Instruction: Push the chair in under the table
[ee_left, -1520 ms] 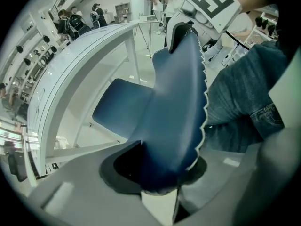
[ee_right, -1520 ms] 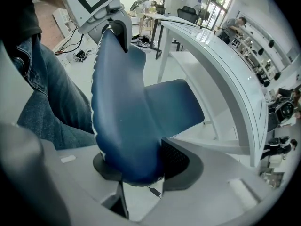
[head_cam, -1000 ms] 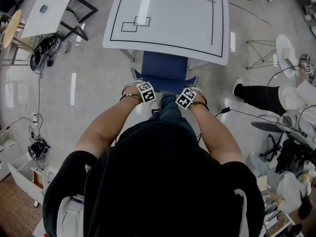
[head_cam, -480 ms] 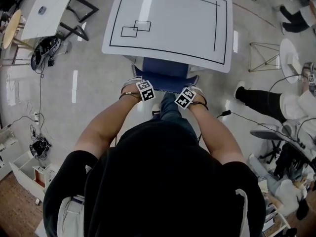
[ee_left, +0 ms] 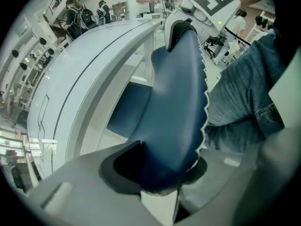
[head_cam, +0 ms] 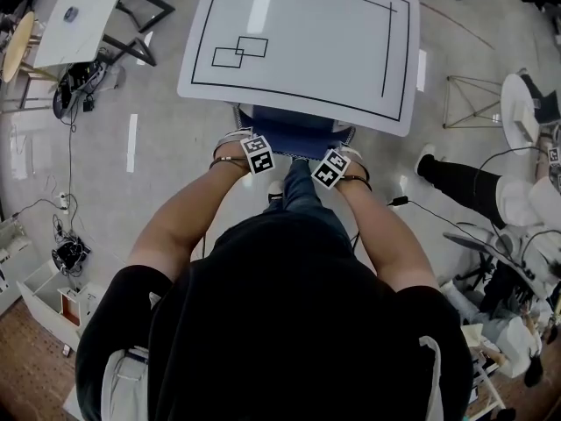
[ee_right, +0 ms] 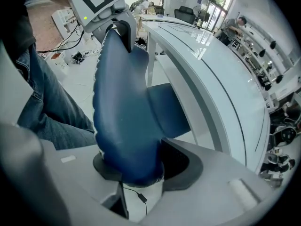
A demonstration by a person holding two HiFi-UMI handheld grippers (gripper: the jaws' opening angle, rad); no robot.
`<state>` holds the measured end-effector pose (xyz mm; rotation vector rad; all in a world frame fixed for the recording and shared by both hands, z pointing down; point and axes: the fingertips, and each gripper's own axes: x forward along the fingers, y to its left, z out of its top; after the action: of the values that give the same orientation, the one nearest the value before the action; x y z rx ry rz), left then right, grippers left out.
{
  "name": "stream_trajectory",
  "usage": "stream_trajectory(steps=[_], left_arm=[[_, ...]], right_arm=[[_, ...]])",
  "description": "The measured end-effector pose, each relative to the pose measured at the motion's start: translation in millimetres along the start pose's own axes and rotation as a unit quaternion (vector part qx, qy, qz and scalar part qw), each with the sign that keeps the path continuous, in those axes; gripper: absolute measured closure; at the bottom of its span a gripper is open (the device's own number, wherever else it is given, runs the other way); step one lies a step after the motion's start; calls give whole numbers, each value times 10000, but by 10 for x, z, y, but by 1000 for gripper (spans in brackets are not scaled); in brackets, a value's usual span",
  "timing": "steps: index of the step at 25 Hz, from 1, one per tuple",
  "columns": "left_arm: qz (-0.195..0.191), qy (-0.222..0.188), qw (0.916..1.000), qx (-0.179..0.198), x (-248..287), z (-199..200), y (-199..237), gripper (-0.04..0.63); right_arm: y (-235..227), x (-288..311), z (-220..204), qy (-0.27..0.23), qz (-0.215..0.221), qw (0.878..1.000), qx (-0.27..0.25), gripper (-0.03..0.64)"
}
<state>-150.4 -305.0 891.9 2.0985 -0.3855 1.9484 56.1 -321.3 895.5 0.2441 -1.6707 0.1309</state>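
Chair (head_cam: 294, 139) farther under table (head_cam: 298, 33) edge, seemingly (left claw (ee_left: 157, 173), right claw (ee_right: 134, 166) clamped on backrest (ee_left: 178, 102))

The blue padded chair (head_cam: 294, 139) stands upright, seat tucked mostly beneath the white table (head_cam: 298, 42), backrest just outside its near edge; black rectangles mark the tabletop
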Motion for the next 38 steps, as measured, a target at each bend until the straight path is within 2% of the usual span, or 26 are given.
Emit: stream_trajectory(steps=[10, 16, 21, 38], left_arm=[[105, 7, 9999, -26, -13, 13, 86, 443], [202, 52, 9997, -114, 48, 91, 213, 448], [226, 36, 9997, -108, 40, 184, 317, 448], [277, 44, 9995, -177, 16, 162, 493, 447]], right_arm=[[-59, 1, 61, -139, 27, 9997, -187, 416], [-250, 65, 51, -86, -152, 9998, 44, 428], [-408, 55, 46, -95, -184, 9998, 17, 428], [-509, 54, 160, -192, -158, 9997, -37, 425]])
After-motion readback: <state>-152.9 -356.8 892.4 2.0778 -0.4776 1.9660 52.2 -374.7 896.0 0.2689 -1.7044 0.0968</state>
